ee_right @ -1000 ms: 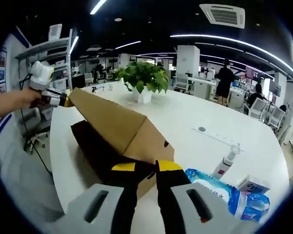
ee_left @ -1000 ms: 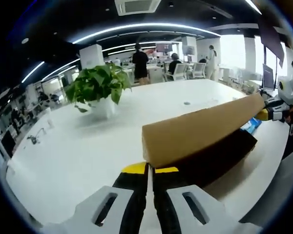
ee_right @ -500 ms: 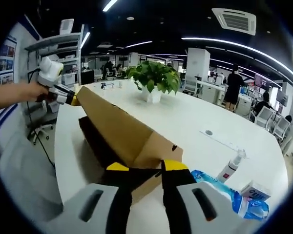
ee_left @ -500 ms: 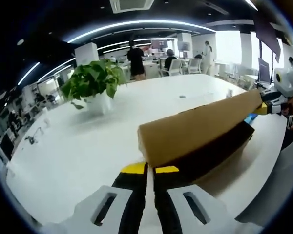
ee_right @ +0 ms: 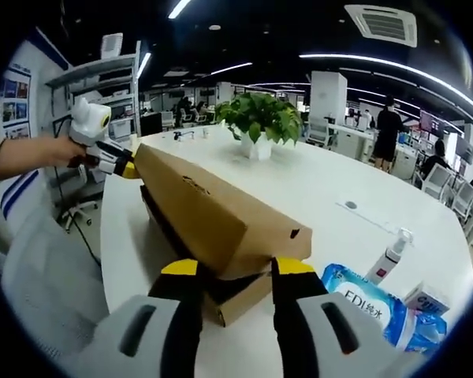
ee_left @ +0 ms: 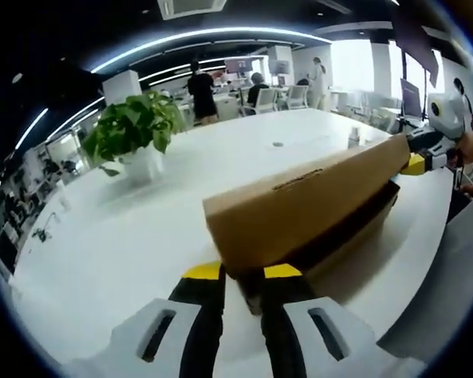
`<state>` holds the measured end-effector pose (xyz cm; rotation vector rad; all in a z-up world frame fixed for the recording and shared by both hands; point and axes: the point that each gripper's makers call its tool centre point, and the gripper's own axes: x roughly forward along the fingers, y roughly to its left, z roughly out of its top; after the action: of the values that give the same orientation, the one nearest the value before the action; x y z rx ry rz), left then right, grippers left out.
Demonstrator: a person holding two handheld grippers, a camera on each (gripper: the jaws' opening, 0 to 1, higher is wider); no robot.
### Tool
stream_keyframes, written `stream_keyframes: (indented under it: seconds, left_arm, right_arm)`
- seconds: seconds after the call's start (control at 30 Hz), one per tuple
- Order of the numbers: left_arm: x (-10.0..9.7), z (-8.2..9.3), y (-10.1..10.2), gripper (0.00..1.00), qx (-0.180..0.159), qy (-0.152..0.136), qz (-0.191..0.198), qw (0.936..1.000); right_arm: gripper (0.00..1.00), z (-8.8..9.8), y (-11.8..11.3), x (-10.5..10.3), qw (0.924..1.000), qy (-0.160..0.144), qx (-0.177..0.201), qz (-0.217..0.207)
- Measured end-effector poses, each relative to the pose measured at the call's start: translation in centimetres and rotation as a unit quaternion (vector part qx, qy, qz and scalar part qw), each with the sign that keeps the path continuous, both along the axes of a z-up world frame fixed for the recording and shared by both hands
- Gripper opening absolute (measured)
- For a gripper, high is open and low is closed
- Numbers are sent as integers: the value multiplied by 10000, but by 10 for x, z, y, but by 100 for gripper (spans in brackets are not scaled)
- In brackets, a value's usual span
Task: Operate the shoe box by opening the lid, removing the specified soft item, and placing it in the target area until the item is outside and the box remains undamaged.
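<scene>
While the lid point(ee_left: 299, 209) of the shoe box point(ee_right: 221, 295) sits lifted and tilted, each gripper meets it at one end. Just ahead of the left gripper point(ee_left: 242, 273), its jaws stand apart around the lid's near corner; whether they pinch it I cannot tell. The right gripper point(ee_right: 235, 269) likewise has its jaws spread on either side of the opposite end. Below the lid lies the dark box, resting on the white table point(ee_left: 126, 236). To open it cleanly, I judge both ends should rise together and evenly, without twisting the cardboard. A blue wipes pack point(ee_right: 366, 303) lies right of the right gripper.
</scene>
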<state>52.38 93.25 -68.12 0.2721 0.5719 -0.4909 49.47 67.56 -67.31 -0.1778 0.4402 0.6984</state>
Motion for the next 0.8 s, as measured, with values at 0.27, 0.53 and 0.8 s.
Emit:
stream_keyframes:
  seconds: [0.27, 0.53, 0.8]
  left_arm:
    - [-5, -14, -3, 19, 46, 201, -107, 9997]
    - [-6, -21, -1, 21, 8, 280, -108, 9995]
    - [-5, -21, -1, 21, -77, 295, -98, 9995]
  right_arm:
    - [36, -10, 3, -6, 9998, 145, -34, 121]
    - [38, -17, 5, -9, 9996, 227, -61, 176]
    - [38, -20, 5, -9, 9995, 250, -57, 175]
